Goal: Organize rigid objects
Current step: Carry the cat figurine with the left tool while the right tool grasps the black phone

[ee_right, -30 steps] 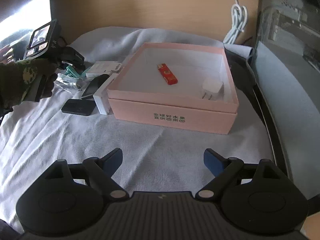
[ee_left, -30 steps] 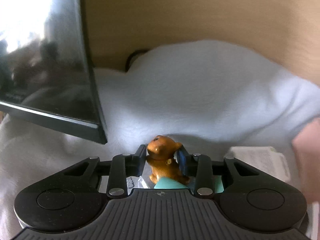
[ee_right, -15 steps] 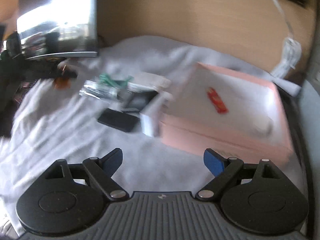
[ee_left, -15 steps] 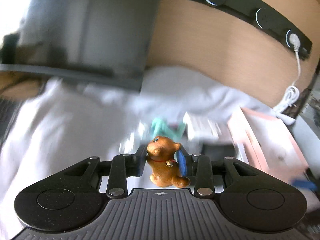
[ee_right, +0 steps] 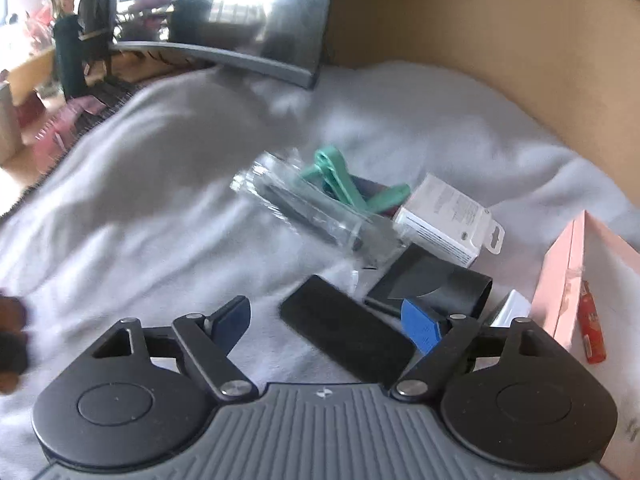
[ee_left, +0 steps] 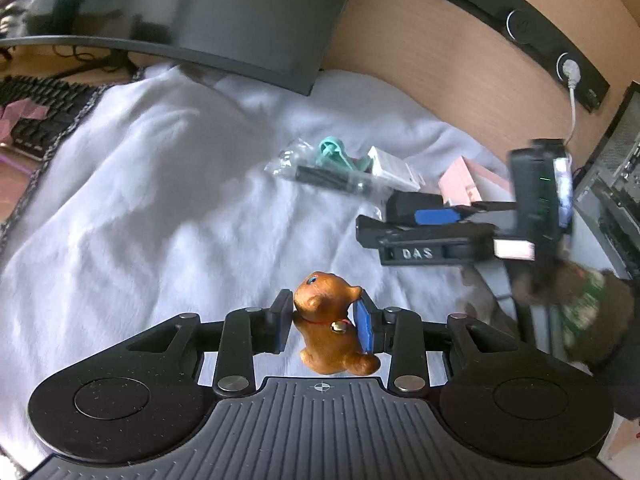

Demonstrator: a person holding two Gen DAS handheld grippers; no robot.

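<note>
My left gripper (ee_left: 326,324) is shut on a small brown animal figurine (ee_left: 332,320) with a bell at its neck, held above the white cloth (ee_left: 160,208). My right gripper (ee_right: 328,318) hangs low over a flat black case (ee_right: 348,336), which lies between its blue pads; the jaws are closing and the pads do not touch it. The left wrist view shows the right gripper (ee_left: 400,224) from the side, near the pile. The pink box (ee_right: 568,276) at the right edge holds a red lighter (ee_right: 592,328).
Beyond the black case lie a black sleeve (ee_right: 432,280), a white carton (ee_right: 448,220), a teal clip (ee_right: 344,184) and a clear bag (ee_right: 304,204) with a dark item. A monitor (ee_left: 240,12) stands at the back, a keyboard (ee_left: 40,116) at the left.
The left gripper carried the figurine away from the monitor, so the pile and the right gripper came into its view. The right gripper swung left from the pink box to the pile, its jaws slightly narrower.
</note>
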